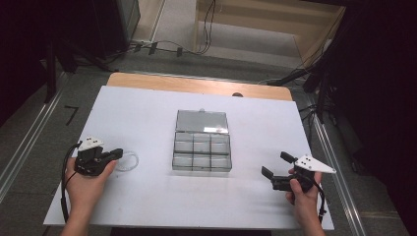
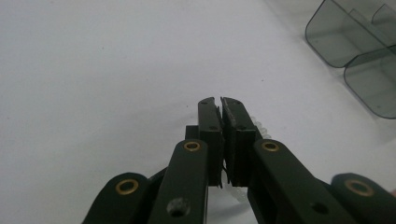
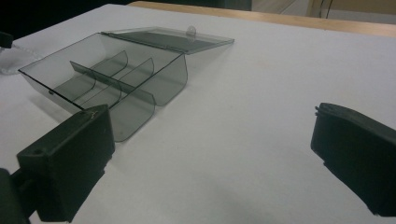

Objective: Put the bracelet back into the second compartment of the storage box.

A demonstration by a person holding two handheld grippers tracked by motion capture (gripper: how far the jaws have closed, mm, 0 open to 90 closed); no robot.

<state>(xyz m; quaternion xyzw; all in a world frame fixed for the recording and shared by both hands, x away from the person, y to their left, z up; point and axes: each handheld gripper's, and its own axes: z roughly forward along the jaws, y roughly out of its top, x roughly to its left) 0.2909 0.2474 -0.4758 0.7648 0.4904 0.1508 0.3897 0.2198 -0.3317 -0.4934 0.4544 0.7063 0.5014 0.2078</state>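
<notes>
On the table (image 1: 147, 206) in front of you a white sheet covers nearly the whole top, with bare wood along the far edge. At its middle sits the clear box (image 1: 202, 146), lid laid open flat on the far side and dividers splitting it into small compartments. Your right gripper (image 1: 275, 164) rests near the right edge, well apart from the box, its jaws spread wide with nothing between them. Your left gripper (image 1: 116, 153) lies at the left, jaws clenched on the clear beaded ring (image 1: 129, 161), which lies on the sheet between that gripper and the box.
</notes>
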